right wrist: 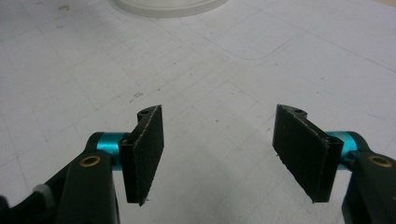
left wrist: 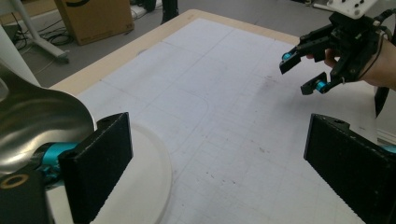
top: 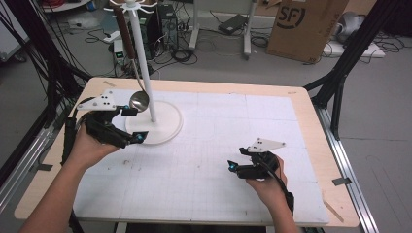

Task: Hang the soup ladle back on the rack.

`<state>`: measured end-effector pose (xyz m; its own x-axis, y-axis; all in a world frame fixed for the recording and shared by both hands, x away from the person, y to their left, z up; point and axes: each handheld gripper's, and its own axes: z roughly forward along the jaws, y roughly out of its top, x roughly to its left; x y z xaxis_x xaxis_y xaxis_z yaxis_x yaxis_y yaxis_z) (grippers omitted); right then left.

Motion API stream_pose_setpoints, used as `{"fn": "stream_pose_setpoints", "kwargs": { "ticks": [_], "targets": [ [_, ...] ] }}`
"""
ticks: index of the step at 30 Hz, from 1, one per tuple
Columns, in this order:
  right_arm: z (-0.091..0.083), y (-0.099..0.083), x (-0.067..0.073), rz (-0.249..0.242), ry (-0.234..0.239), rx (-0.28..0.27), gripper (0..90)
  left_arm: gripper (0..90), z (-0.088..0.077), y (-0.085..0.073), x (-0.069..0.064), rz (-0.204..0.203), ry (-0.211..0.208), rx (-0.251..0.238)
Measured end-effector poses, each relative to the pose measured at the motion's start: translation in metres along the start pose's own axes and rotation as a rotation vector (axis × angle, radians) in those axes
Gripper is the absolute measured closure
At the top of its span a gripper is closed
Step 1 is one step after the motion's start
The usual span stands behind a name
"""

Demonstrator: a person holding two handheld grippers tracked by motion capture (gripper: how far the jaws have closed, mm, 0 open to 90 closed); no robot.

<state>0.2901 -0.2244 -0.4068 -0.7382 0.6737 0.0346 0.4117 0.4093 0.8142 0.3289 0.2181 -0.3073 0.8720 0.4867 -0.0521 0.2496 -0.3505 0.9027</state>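
A white stand (top: 145, 73) rises from a round base (top: 167, 124) at the back left of the table. From its top hangs a ladle with a brown handle (top: 125, 31) and a steel bowl (top: 139, 100). My left gripper (top: 135, 124) is open at the base's left rim, just below the bowl. In the left gripper view the ladle bowl (left wrist: 37, 116) lies outside the left pad (left wrist: 100, 163), and between the pads are the base (left wrist: 149, 172) and the mat. My right gripper (top: 235, 167) (right wrist: 219, 121) stands open over the mat with nothing between its pads. It is also in the left gripper view (left wrist: 308, 70).
A white gridded mat (top: 218, 141) covers most of the wooden table (top: 303, 97). On the floor beyond stand a cardboard box (top: 303, 24), a computer case (top: 167, 22) and loose cables. Black frame legs (top: 340, 82) stand at the right.
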Motion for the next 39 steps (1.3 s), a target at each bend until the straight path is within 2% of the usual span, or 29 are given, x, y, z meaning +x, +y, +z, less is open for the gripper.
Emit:
{"fn": "stream_pose_setpoints", "kwargs": {
  "ticks": [10, 13, 16, 20, 25, 32, 39],
  "targets": [
    [0.001, -0.004, -0.001, 0.019, 0.000, 0.010, 32.9, 5.4, 0.014, -0.021, -0.011, 0.003, -0.038, 0.006],
    [0.000, -0.004, -0.002, 0.024, 0.001, 0.009, 32.9, 1.6, 0.021, -0.027, -0.014, 0.008, -0.039, 0.025],
    [0.001, -0.004, -0.004, 0.027, 0.004, 0.003, 32.8, 1.6, 0.027, -0.034, -0.017, 0.001, -0.054, 0.030],
    [0.001, -0.004, -0.003, 0.023, 0.003, 0.008, 32.8, 1.6, 0.035, -0.042, -0.018, 0.005, -0.051, 0.063],
    [0.001, -0.004, -0.002, 0.013, -0.004, 0.013, 32.7, 1.6, 0.040, -0.048, -0.020, 0.001, -0.052, 0.064],
    [0.000, -0.004, -0.001, 0.018, -0.002, 0.012, 32.7, 1.6, 0.037, -0.052, -0.019, -0.008, -0.041, 0.063],
    [0.000, -0.004, -0.001, 0.020, -0.003, 0.013, 32.7, 1.6, 0.041, -0.054, -0.020, 0.001, -0.032, 0.093]
  ]
}}
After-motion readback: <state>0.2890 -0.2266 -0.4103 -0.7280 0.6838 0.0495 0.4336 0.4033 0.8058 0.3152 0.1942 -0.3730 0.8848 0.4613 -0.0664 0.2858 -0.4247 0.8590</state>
